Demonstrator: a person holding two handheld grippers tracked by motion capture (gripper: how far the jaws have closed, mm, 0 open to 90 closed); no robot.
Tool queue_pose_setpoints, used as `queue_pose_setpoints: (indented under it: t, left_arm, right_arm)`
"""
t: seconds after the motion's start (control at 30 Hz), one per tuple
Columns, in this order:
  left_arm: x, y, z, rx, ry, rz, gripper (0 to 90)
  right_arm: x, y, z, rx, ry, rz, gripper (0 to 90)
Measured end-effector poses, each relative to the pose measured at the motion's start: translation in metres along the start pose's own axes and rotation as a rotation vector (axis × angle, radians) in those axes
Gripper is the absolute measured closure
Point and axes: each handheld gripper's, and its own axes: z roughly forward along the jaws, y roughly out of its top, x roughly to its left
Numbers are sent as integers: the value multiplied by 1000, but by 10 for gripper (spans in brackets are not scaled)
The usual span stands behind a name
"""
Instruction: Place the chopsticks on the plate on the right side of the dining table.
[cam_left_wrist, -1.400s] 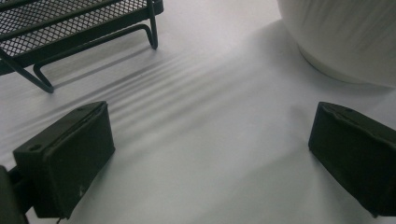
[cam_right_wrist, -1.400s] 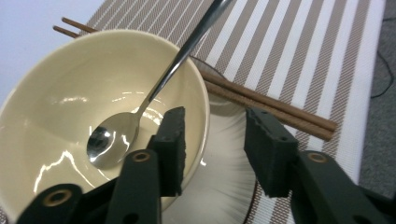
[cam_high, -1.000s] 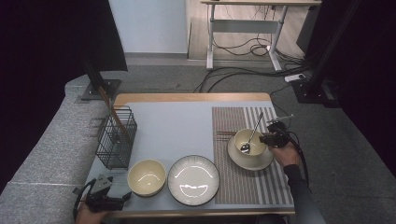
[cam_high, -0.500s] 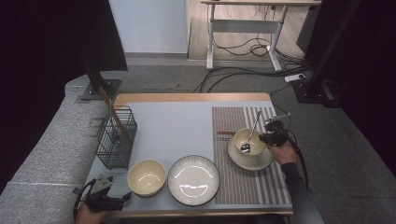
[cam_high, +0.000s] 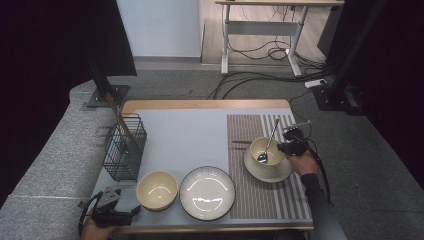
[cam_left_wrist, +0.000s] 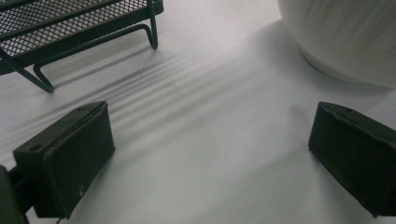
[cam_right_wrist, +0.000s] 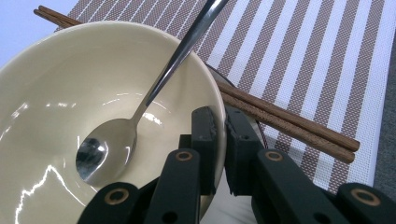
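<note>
Two jaws of the right hand-held gripper (cam_right_wrist: 219, 154) are pinched on the near rim of the cream bowl (cam_right_wrist: 60, 93), one inside, one outside. That bowl sits on a saucer (cam_high: 280, 172) on the striped mat (cam_high: 260, 200), with a spoon (cam_right_wrist: 140, 107) leaning inside and chopsticks (cam_right_wrist: 289, 121) just beside. Recommendation: lift level and slowly, so the spoon does not tip out. Left hand-held gripper (cam_left_wrist: 205, 154) rests wide open on the surface (cam_left_wrist: 210, 93), holding nothing.
</note>
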Motion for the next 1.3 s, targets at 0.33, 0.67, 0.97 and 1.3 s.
queue_pose_setpoints:
  t: [0.33,0.67,0.97,1.3]
  left_arm:
    - [0,0,0,0,0,0,0]
    - [0,0,0,0,0,0,0]
    - [0,0,0,0,0,0,0]
    - [1,0,-1,-4,10,-16,13]
  right_arm:
    - [-4,-3,-4,14,-3,2,837]
    - [-9,-7,-6,16,-2,13,830]
    - [-13,-15,-25,-61,0,-5,451]
    - [-13,-33,-60,-122,-32,-56,282]
